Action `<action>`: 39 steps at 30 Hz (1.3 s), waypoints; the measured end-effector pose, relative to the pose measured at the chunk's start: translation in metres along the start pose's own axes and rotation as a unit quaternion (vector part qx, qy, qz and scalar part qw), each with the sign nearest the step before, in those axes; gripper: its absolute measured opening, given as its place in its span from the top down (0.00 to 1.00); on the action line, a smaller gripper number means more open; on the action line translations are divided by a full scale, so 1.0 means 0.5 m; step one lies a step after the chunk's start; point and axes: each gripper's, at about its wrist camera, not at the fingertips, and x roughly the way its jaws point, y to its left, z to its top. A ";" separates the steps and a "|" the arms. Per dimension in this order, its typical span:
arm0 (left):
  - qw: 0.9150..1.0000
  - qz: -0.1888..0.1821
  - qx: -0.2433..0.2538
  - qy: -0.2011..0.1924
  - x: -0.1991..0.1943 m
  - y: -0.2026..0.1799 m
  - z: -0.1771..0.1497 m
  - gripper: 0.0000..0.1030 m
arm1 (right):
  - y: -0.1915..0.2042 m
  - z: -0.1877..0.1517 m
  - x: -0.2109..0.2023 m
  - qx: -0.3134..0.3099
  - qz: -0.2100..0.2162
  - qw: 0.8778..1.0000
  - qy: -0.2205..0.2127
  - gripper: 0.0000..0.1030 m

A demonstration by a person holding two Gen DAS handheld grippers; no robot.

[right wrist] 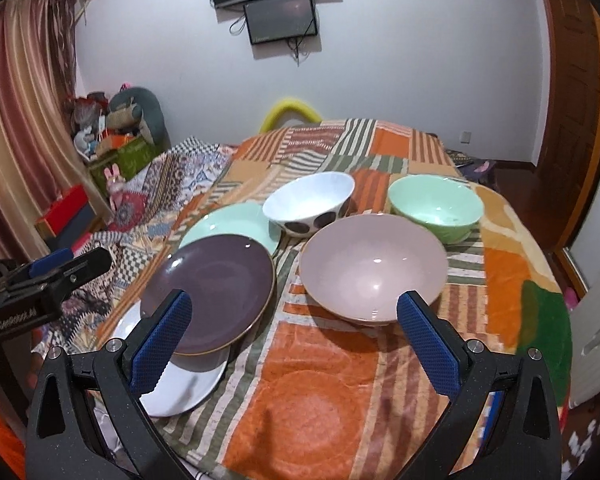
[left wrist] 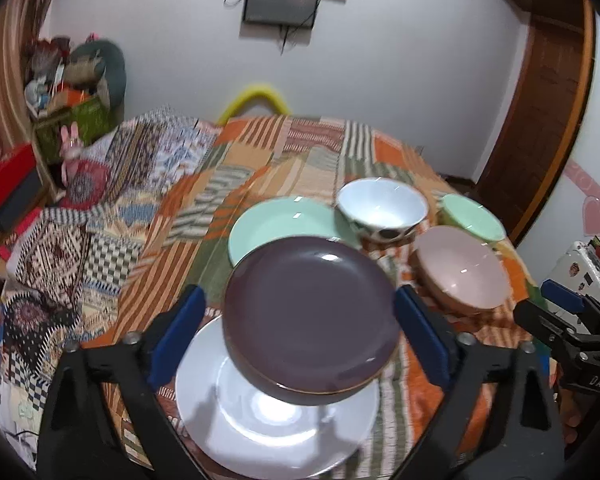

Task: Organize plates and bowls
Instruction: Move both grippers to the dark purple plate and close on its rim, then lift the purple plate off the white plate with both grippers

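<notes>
Only right wrist view shows purple plate [right wrist: 214, 294] tilted on white plate [right wrist: 180, 390].

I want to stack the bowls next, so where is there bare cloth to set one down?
Bare cloth lies in front of the pink bowl, right of the white plate, and along the far edge behind the spotted bowl and green bowl. It is crowded where the purple plate, mint plate and bowls cluster.
</notes>
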 end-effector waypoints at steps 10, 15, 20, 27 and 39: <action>0.996 -0.005 -0.043 0.072 0.114 0.103 -0.008 0.26 | 0.036 0.004 0.104 -0.023 0.021 0.998 0.057 0.30; 0.994 0.001 -0.054 0.097 0.159 0.130 -0.015 0.26 | 0.044 -0.005 0.144 -0.025 0.027 0.996 0.080 0.39; 0.991 -0.011 -0.063 0.116 0.202 0.151 -0.017 0.40 | 0.041 -0.012 0.177 -0.015 0.030 0.994 0.107 0.52; 0.989 -0.019 -0.064 0.132 0.239 0.157 -0.020 0.55 | 0.036 -0.019 0.206 -0.010 0.029 0.992 0.124 0.60; 0.986 -0.035 -0.059 0.152 0.288 0.156 -0.017 0.73 | 0.029 -0.019 0.243 -0.001 0.031 0.990 0.139 0.66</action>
